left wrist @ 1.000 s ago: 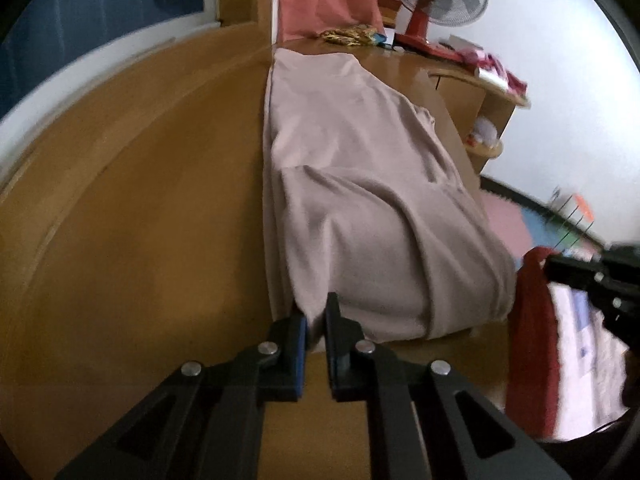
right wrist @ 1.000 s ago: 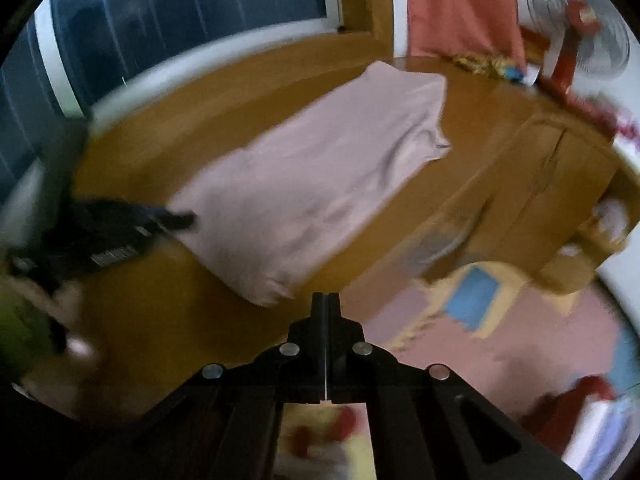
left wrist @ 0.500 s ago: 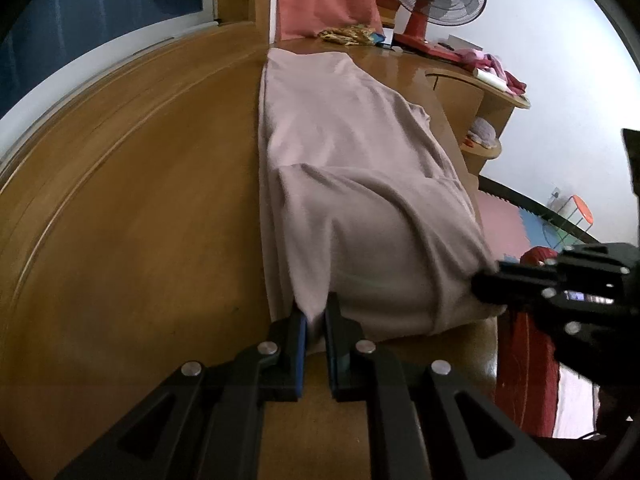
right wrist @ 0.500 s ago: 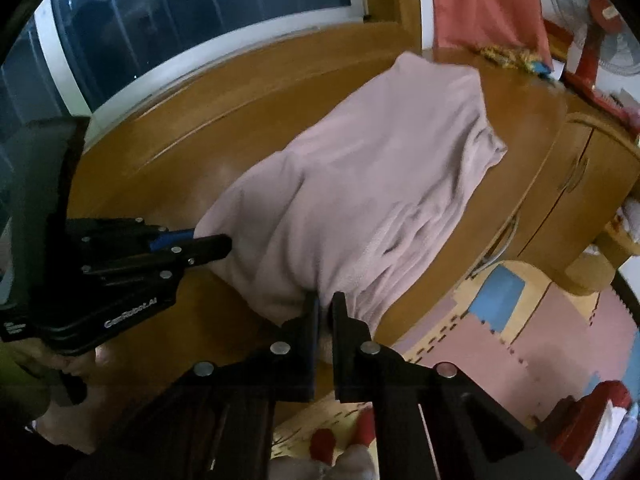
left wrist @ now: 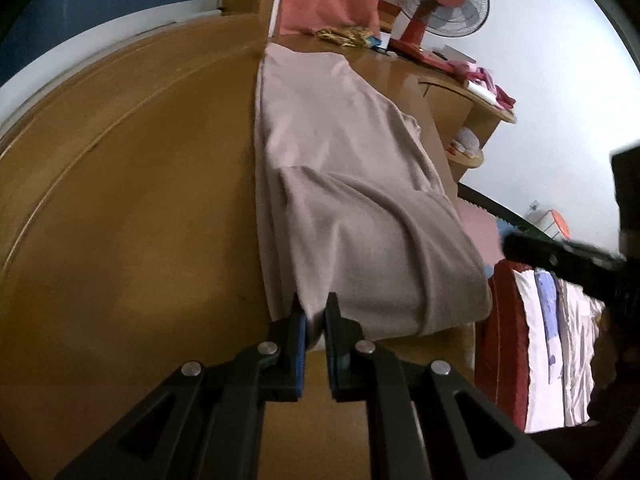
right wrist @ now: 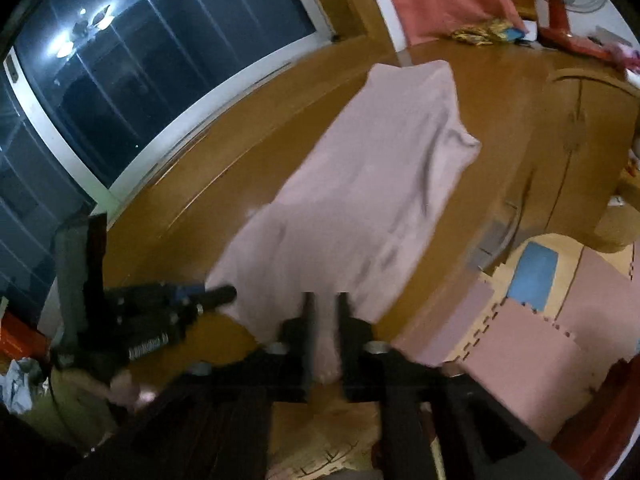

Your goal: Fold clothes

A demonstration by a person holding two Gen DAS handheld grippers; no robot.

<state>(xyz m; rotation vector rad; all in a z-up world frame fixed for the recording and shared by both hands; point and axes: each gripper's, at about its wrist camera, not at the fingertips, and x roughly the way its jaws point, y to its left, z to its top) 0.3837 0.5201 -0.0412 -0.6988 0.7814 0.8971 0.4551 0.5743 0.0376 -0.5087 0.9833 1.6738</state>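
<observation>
A long beige-pink garment (left wrist: 352,200) lies stretched along the wooden table (left wrist: 140,200), its right side hanging over the table's edge. My left gripper (left wrist: 314,312) is shut on the garment's near left corner. In the right wrist view the garment (right wrist: 360,184) runs away from me, and my right gripper (right wrist: 324,308) is shut on its near right corner at the table's edge. The left gripper (right wrist: 216,294) shows there at the left, on the other corner. The right gripper (left wrist: 532,248) shows in the left wrist view at the right, blurred.
A red fan (left wrist: 436,8), a patterned cloth (left wrist: 344,36) and pink items (left wrist: 476,74) stand at the table's far end. A dark window (right wrist: 140,80) runs along the left. Foam floor mats (right wrist: 540,320) and a cabinet (right wrist: 580,140) lie to the right.
My right gripper came in from the right, closed on the garment's near right corner and pulled it slightly back. The left gripper stayed shut on its corner.
</observation>
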